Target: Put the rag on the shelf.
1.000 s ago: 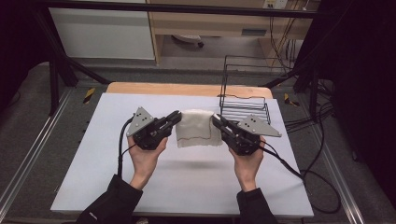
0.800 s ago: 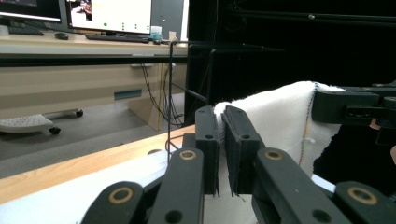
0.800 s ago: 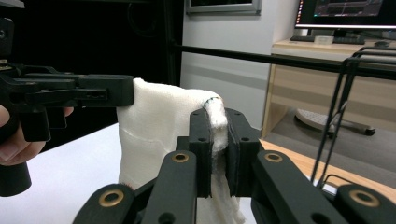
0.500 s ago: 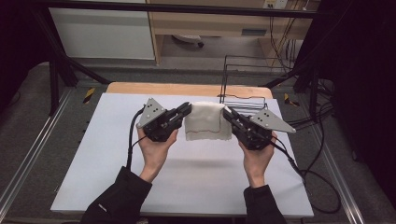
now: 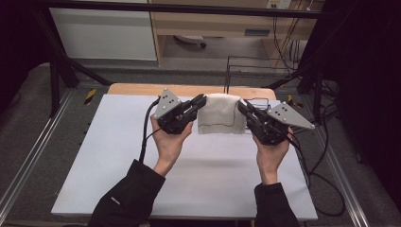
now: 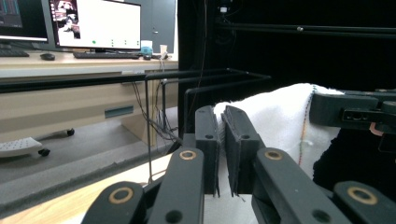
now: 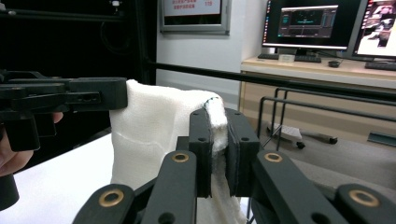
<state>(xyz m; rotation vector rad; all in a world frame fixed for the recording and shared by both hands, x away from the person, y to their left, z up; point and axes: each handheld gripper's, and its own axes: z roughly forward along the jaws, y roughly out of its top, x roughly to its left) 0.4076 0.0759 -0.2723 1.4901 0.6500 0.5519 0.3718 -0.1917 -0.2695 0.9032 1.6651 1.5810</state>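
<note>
A white folded towel (image 5: 220,114) hangs in the air above the white table, stretched between two grippers. My left gripper (image 5: 202,100) is shut on its left top corner, my right gripper (image 5: 241,105) shut on its right top corner. In the left gripper view the jaws pinch the towel (image 6: 275,116) edge at my left gripper (image 6: 223,140), with the other gripper at the right. In the right gripper view my right gripper (image 7: 218,140) clamps the towel (image 7: 154,126) hem, and the cloth drapes down to the left.
A black wire rack (image 5: 246,71) stands at the table's back right, just behind the towel. The white table mat (image 5: 208,179) lies below the hands, with a wooden edge (image 5: 142,89) at the back. Cables (image 5: 321,156) trail off to the right.
Both hands have risen and moved toward the back of the table, carrying the towel between them. The towel now hangs lifted off the mat, closer to the wire rack.
</note>
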